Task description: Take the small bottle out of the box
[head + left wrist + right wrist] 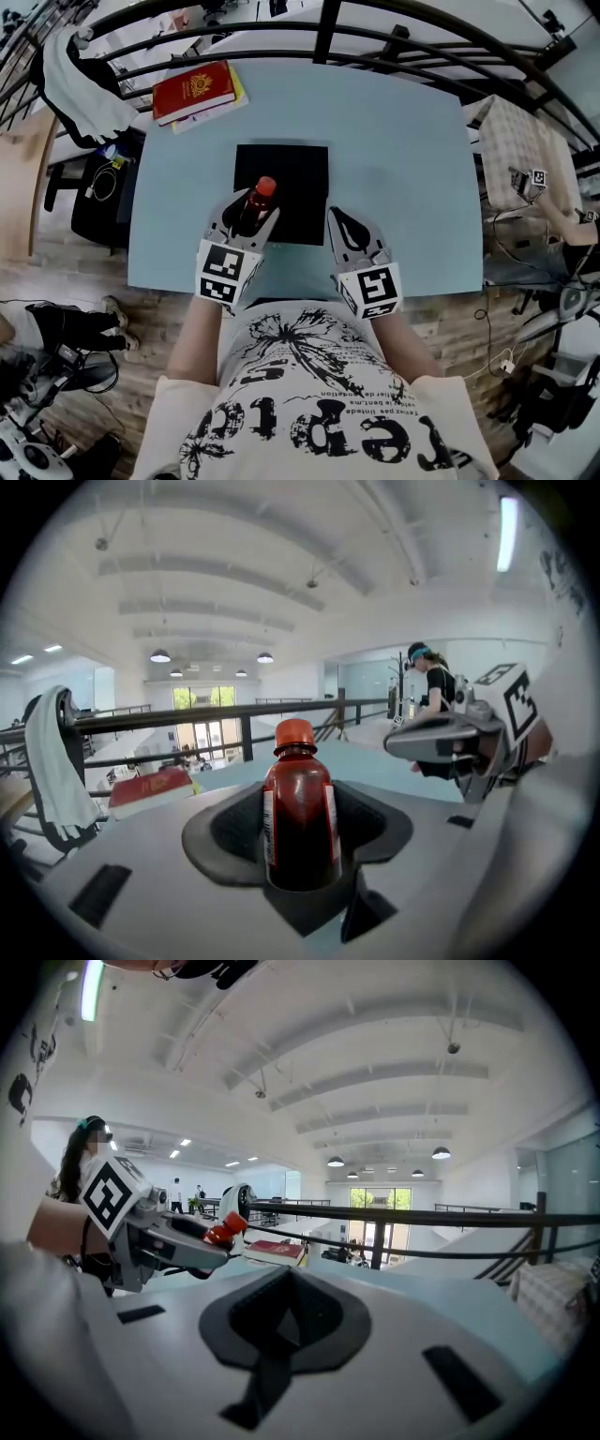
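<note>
Left gripper: the grey two-jaw left gripper (246,214) is clamping both jaws on the small bottle (300,808) of dark red liquid with an orange-red cap, which is standing upright between them.
Bottle position: it is sitting over the near left corner of the black square box (295,178). In the head view the jaws are covering its lower half, so I cannot tell whether its base is touching the box or hanging clear of it.
Label: a white strip is running down each side of the bottle, but the print is too small to read.
Right gripper: the grey right gripper (281,1312) is holding its jaws together with nothing between them, and is lying just beside the box's near right corner.
Box: it is showing only as a flat dark square on the light blue table (394,141), so its depth and contents are hard to make out.
Far left corner: a red hardcover book (194,91) is lying on something yellow (239,94), most of which it is hiding.
Table edge: the person's white printed shirt (309,394) is covering the near rim between the arms.
Beyond the table: a black metal railing (328,28) is curving round, cut off at the top of the head view.
</note>
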